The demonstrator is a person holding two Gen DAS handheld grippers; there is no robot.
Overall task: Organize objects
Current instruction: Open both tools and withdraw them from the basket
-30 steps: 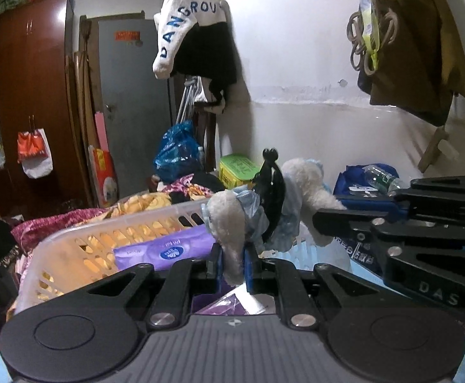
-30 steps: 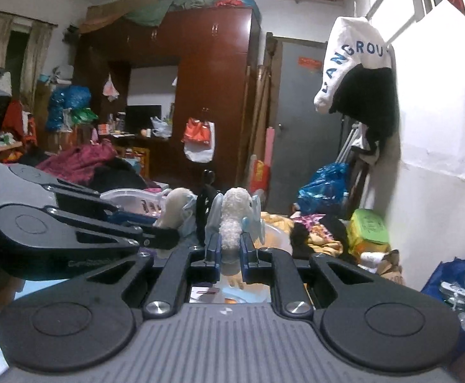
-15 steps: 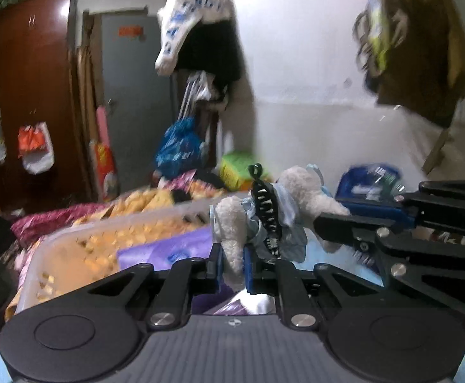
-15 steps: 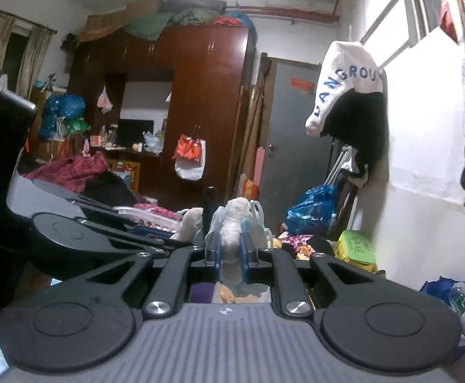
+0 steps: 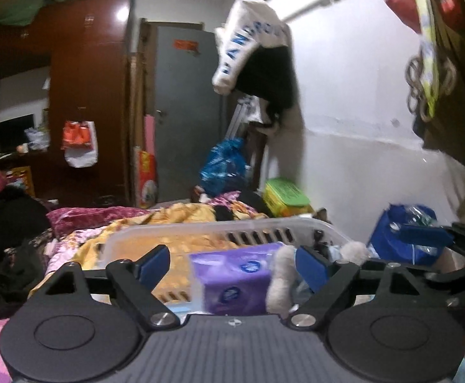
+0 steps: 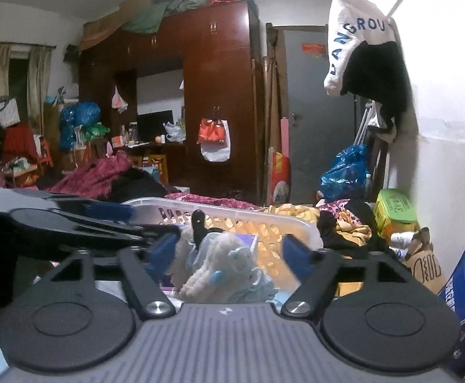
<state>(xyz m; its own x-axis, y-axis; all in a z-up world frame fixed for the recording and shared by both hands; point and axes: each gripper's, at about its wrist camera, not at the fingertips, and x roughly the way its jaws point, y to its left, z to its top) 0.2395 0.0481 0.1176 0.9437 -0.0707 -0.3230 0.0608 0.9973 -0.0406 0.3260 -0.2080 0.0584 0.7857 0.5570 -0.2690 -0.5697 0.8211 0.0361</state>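
A white plush toy with pale blue trim (image 6: 222, 268) lies in the white slotted basket (image 6: 264, 220), with a black hair clip (image 6: 198, 226) on it. My right gripper (image 6: 229, 252) is open, its jaws spread either side of the toy. In the left wrist view my left gripper (image 5: 232, 265) is open too; a purple tissue pack (image 5: 232, 281) and a leg of the plush toy (image 5: 280, 281) sit between its jaws in the basket (image 5: 200, 233). The right gripper's fingers (image 5: 423, 255) show at the right.
The basket rests on a bed with a yellow and pink floral cover (image 5: 175, 214). A blue bag with a bottle (image 5: 404, 236) and a green box (image 6: 395, 210) stand by the white wall. Dark clothes (image 5: 12, 223) lie at the left. A wardrobe and grey door stand behind.
Both grippers have opened and let go of the plush toy, which now lies lower in the basket. Both cameras have dropped and drawn back a little.
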